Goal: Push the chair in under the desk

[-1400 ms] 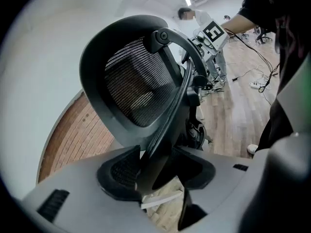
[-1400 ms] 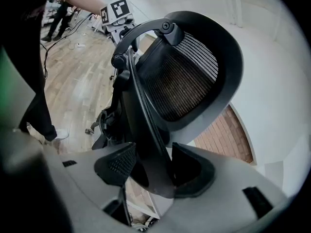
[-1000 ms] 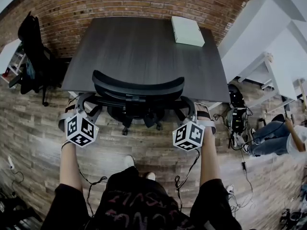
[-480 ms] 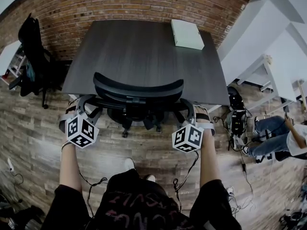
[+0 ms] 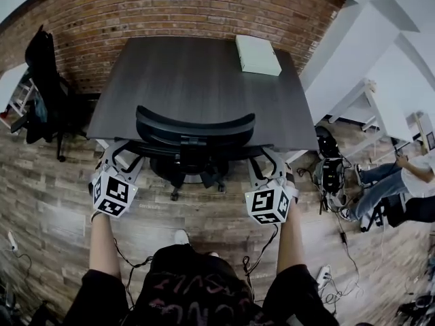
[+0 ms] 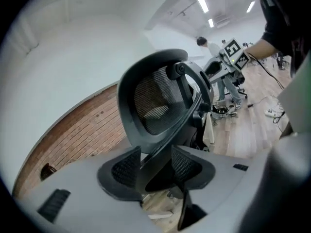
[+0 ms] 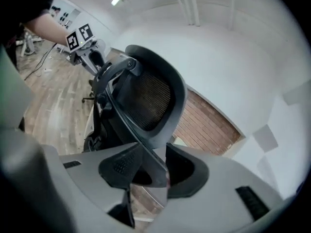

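Note:
The black mesh-back office chair (image 5: 195, 129) stands at the near edge of the dark desk (image 5: 197, 73), with its seat under the top. My left gripper (image 5: 115, 156) is at the chair's left side and my right gripper (image 5: 266, 161) at its right side. In the left gripper view the jaws (image 6: 155, 166) are shut on a dark strut of the chair's frame (image 6: 155, 96). In the right gripper view the jaws (image 7: 148, 166) are closing, and the pads touch the frame strut (image 7: 150, 96) that runs between them.
A white box (image 5: 257, 54) lies at the desk's far right corner. The brick wall (image 5: 170, 12) runs behind the desk. Another black chair (image 5: 41, 80) stands at the left. A seated person (image 5: 401, 189) and a bag with cables (image 5: 329, 172) are on the right.
The chair has rolled forward, further under the desk. Both grippers have gone forward with it, and their marker cubes now sit a little farther from the chair's back.

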Demonstrator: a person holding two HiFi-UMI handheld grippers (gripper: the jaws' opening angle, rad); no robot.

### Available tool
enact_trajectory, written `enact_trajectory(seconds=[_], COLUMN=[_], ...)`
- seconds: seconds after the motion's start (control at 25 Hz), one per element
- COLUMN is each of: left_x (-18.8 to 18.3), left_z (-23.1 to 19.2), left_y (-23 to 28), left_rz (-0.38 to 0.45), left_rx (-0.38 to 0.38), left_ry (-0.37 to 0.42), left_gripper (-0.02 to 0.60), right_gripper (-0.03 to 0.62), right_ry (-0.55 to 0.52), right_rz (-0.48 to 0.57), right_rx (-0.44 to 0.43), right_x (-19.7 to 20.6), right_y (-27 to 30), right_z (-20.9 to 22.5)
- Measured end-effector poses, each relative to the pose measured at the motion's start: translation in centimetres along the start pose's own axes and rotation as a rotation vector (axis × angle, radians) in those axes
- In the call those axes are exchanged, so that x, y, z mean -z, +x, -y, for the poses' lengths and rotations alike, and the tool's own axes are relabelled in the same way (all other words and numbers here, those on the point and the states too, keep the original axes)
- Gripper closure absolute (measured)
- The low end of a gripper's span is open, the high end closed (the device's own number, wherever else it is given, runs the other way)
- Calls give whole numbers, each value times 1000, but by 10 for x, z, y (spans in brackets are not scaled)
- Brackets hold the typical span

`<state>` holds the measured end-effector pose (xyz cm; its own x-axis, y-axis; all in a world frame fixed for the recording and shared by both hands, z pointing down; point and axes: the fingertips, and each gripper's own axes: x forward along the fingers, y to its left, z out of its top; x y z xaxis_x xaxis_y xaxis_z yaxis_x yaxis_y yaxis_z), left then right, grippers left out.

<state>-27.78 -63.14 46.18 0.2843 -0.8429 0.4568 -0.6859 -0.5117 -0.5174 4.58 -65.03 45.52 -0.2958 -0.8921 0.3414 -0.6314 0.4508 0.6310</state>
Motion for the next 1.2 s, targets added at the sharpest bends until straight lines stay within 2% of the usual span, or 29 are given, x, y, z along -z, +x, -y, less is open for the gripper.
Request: enact_trajectory(seconds=[0.08,0.24,0.56,0.72,0.88,1.2], left_x=[-2,-9,-22,-27,-28,-35], left_z=[-5,-15,-31,-33,-29,-25], left_y=[-6,-17,-30,-31,-29,-30], left_rz=[36,104,234,241,233,221], left_rx=[-21,-56,-100,-120,-136,-193], left_ry=[-58,-150,-324,-347,-387,-409], left_gripper=[379,425,502,539,557,566], right_gripper=[471,514,556,562,563,565], right_ry=[65,203,391,480,494,539], right_rz=[2,25,52,76,78,108], right_rx=[36,90,159,179,172,107], right_x=[-2,-12,-24,-25,-16,-8], right_y=[-6,-16,-24,-26,-24,-17], right_z=[1,0,4,14,18,21])
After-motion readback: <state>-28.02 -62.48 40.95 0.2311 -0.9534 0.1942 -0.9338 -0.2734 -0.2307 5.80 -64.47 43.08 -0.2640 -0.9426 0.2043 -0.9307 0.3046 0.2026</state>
